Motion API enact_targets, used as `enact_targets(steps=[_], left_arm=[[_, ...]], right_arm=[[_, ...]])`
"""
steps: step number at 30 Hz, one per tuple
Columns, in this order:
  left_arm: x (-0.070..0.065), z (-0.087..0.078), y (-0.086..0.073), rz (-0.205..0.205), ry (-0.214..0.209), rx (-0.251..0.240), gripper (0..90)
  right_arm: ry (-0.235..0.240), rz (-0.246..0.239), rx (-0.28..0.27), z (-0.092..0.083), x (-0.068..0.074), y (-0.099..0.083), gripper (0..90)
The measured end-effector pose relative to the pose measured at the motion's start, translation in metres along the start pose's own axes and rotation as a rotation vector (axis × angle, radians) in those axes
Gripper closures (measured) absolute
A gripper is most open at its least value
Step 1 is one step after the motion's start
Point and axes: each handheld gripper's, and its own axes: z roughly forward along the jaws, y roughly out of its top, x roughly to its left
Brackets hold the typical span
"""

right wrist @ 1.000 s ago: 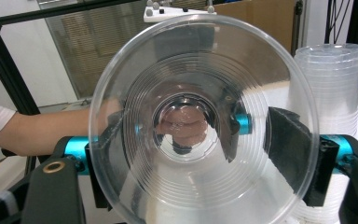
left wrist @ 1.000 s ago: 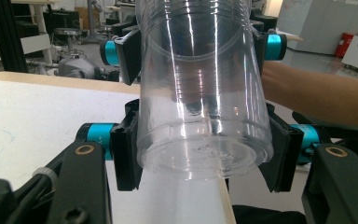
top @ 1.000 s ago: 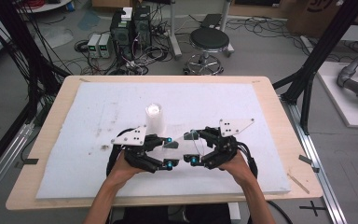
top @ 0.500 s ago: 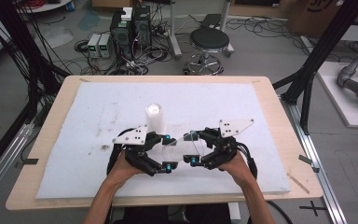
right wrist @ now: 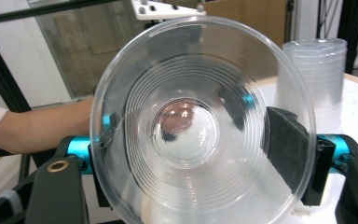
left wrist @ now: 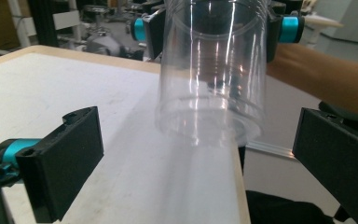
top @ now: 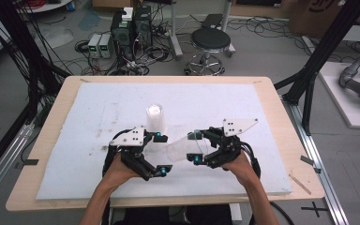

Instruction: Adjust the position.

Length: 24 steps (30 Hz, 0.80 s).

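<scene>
A clear plastic cup (top: 180, 148) lies on its side in the air between my two grippers, low over the white board (top: 89, 112). My right gripper (top: 196, 147) is shut on the cup near its rim. In the right gripper view I look straight into the cup's mouth (right wrist: 186, 126), with the jaws (right wrist: 196, 154) pressed on either side. My left gripper (top: 163, 154) is open. Its jaws (left wrist: 203, 156) stand wide apart on either side of the cup's base (left wrist: 212, 84) without touching it. A stack of clear cups (top: 155, 117) stands upright just beyond the left gripper.
The stack of cups (right wrist: 314, 84) stands to the right of the held cup in the right gripper view. The wooden table's near edge (top: 168, 201) runs under both forearms. A stool (top: 210, 42) and electronics boxes (top: 131, 23) stand on the floor beyond the table.
My left gripper's jaws have spread wider and the gap between the two grippers has grown, so the cup now shows between them. The stack has not moved.
</scene>
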Motion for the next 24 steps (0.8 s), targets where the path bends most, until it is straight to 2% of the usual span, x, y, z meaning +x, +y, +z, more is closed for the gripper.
enact_targets(steps=[8, 17, 21, 24], left_arm=[[-0.001, -0.026, -0.014, -0.019, 0.164, 0.092, 1.7], [0.001, -0.054, -0.041, -0.045, 0.383, 0.087, 1.7], [0.003, -0.066, -0.054, -0.077, 0.491, 0.057, 1.7], [0.005, -0.073, -0.063, -0.081, 0.549, 0.051, 1.7]], right_arm=[[-0.081, 0.024, 0.082, -0.009, -0.006, 0.003, 27.2], [-0.211, 0.043, 0.214, -0.015, -0.013, 0.016, 27.3], [-0.286, 0.049, 0.293, -0.016, -0.018, 0.022, 27.3], [-0.329, 0.056, 0.338, -0.017, -0.023, 0.025, 27.3]])
